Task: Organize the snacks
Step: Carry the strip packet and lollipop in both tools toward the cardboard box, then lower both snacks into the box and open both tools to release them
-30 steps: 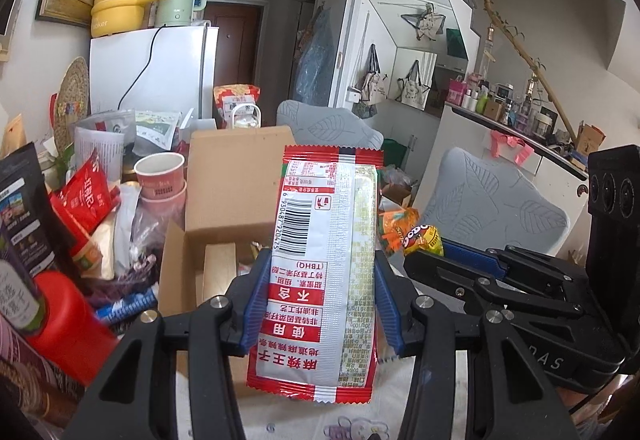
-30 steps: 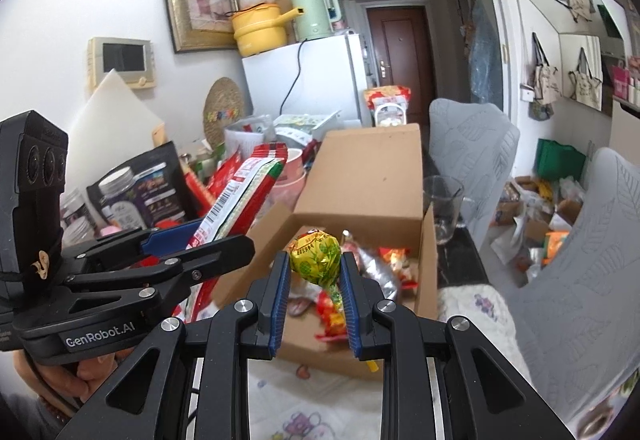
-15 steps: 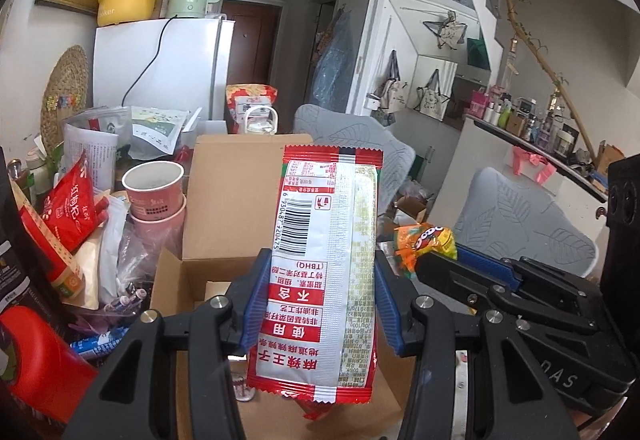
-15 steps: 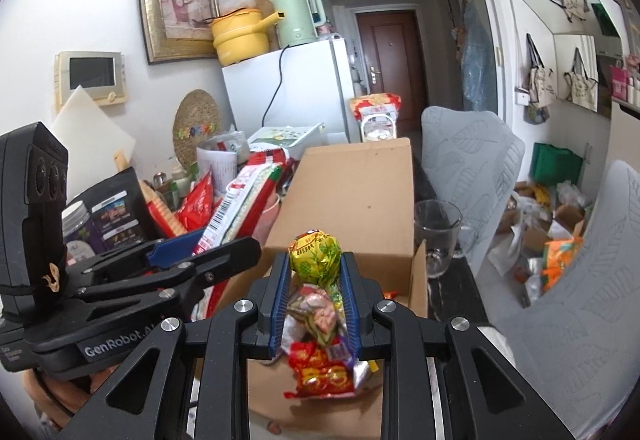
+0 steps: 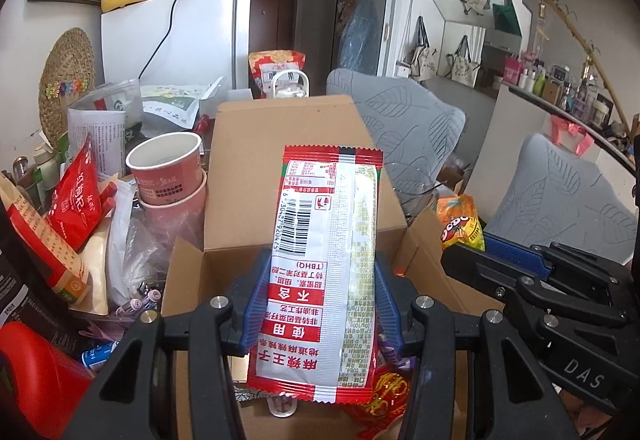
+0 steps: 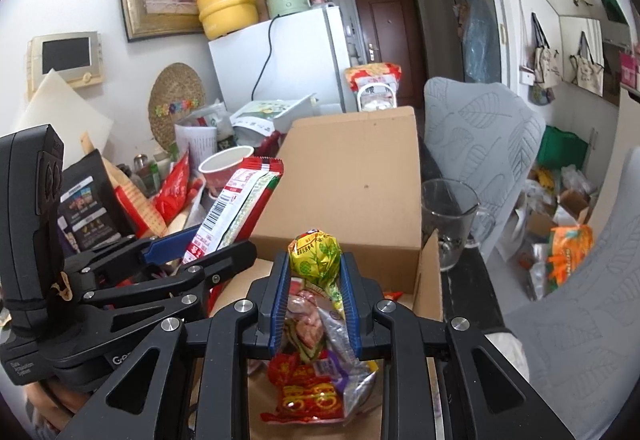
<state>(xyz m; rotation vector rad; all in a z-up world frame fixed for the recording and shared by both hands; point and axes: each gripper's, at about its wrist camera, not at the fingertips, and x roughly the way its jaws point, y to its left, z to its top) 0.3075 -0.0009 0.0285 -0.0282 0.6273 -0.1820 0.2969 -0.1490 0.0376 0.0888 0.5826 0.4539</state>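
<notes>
1. Between the left claw's [image 5: 320,296] blue pads, a red-and-white snack packet [image 5: 326,260] stands clamped upright; the open cardboard box [image 5: 288,168] lies just beyond and below.
2. The right claw [image 6: 315,292] is clenched on a yellow-green wrapped lollipop [image 6: 316,254]; loose snacks [image 6: 316,380] lie in the box beneath.

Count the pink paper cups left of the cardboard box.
2: both stacked left of the cardboard box, upper paper cup nested in lower paper cup. More may hide inside the stack.
</notes>
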